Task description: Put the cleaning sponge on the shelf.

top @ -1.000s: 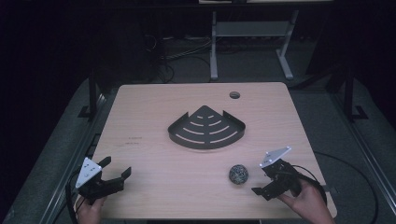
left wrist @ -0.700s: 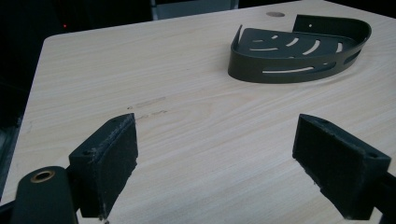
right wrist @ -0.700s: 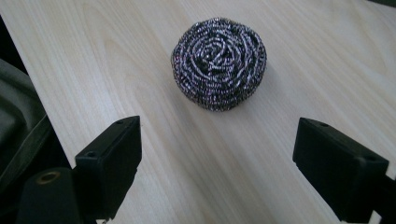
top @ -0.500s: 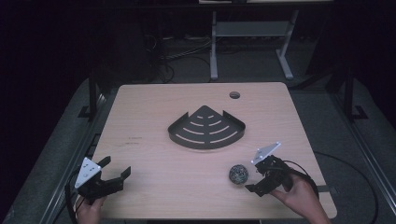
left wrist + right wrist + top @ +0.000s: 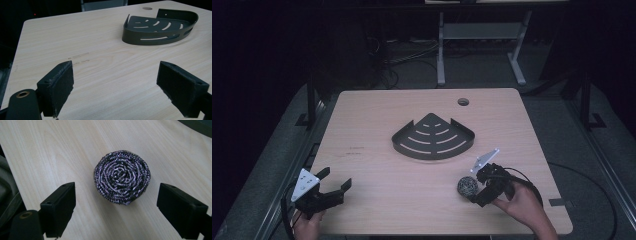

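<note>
A round steel-wool scourer (image 5: 467,186) (image 5: 122,180) lies on the wooden table near its front right. My right gripper (image 5: 477,186) (image 5: 116,207) stands open right at it, jaws wide on either side, not touching it. A dark metal corner basket (image 5: 433,137) (image 5: 160,29) with curved slots sits at the table's middle. At the front left corner, my left gripper (image 5: 334,183) (image 5: 117,90) rests open over bare wood with nothing between its jaws, pointed toward the basket.
The table (image 5: 372,120) has a round cable hole (image 5: 463,101) near its far edge. A metal stand (image 5: 477,35) and cables stand on the dark floor behind. A cable (image 5: 537,187) trails from the right gripper.
My right gripper has moved left and forward up to the scourer, which now lies between its open jaws. The left gripper has stayed put.
</note>
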Demonstrator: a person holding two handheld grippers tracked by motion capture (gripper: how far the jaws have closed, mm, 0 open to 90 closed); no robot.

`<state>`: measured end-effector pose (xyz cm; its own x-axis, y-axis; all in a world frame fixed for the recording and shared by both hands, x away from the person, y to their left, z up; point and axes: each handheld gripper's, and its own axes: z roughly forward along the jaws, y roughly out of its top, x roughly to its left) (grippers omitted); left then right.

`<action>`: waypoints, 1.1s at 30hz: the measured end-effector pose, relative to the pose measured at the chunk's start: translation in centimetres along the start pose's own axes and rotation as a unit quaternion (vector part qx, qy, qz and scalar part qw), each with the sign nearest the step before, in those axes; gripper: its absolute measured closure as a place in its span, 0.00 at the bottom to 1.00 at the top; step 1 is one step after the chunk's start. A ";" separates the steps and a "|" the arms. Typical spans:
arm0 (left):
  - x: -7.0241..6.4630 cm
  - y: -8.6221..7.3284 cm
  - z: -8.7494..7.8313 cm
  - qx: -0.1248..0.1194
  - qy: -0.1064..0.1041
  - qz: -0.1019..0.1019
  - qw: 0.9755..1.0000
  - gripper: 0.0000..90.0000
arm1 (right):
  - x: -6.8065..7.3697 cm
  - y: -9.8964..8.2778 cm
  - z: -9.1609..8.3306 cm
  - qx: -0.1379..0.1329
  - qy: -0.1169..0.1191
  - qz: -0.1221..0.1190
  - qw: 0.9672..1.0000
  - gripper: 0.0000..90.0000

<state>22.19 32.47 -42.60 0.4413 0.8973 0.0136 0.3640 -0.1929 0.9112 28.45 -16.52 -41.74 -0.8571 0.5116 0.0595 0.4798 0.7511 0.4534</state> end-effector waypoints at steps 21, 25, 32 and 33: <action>0.0 0.0 0.0 -0.003 -0.001 -0.001 1.000 0.15 | -0.4 1.1 2.4 0.020 0.005 0.002 1.000 0.17; -0.1 0.0 0.0 -0.004 -0.001 -0.001 1.000 0.15 | -0.5 1.3 2.7 0.025 0.004 0.001 1.000 0.18; 0.0 0.0 -0.1 -0.004 -0.001 -0.001 1.000 0.15 | -0.5 1.6 3.1 0.036 -0.001 -0.002 0.999 0.20; 0.0 0.0 -0.1 -0.004 -0.001 -0.001 1.000 0.15 | -0.5 1.6 3.2 0.038 0.000 -0.003 0.999 0.20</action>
<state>22.15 32.47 -42.53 0.4428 0.8966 0.0112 0.3581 -0.1883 0.9145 30.26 -14.22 -43.85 -0.8601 0.5070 0.0561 0.4872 0.7838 0.3851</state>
